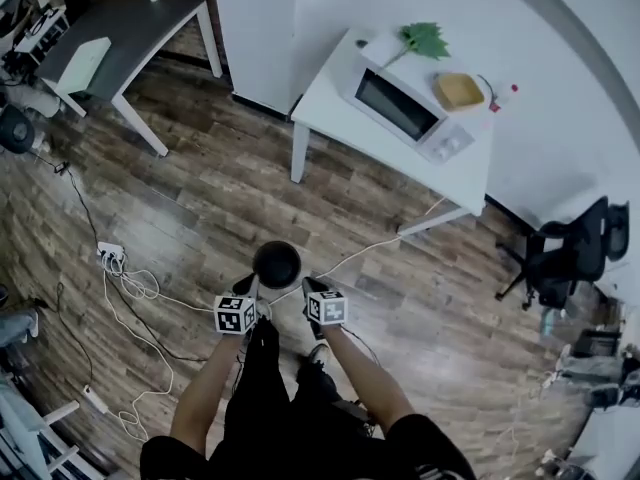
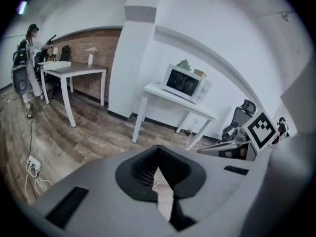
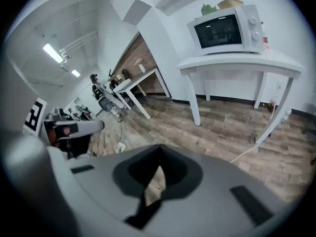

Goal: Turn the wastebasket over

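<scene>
Black wastebasket [image 1: 277, 264] stands on the wooden floor [image 1: 220, 198], and both grippers are off it.
Left gripper [image 1: 247, 288] and right gripper [image 1: 312, 288] hang just beside it, fingers [image 2: 140, 174] closed on nothing. I cannot tell whether its mouth or bottom faces up, so perhaps the turning is done. A white cable [image 1: 350, 258] runs near it; the counter [image 1: 330, 88] with the microwave [image 1: 405, 103] stands well apart.

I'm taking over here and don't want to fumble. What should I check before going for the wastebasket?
1. Left gripper free: ok, jaws shut on nothing.
2. Right gripper free: ok, jaws shut on nothing.
3. Wastebasket in sight: ok, on the floor just ahead of both grippers.
4. Which way up it stands: cannot tell.
5. Floor around it: not ok, a white cable runs close beside it.
</scene>
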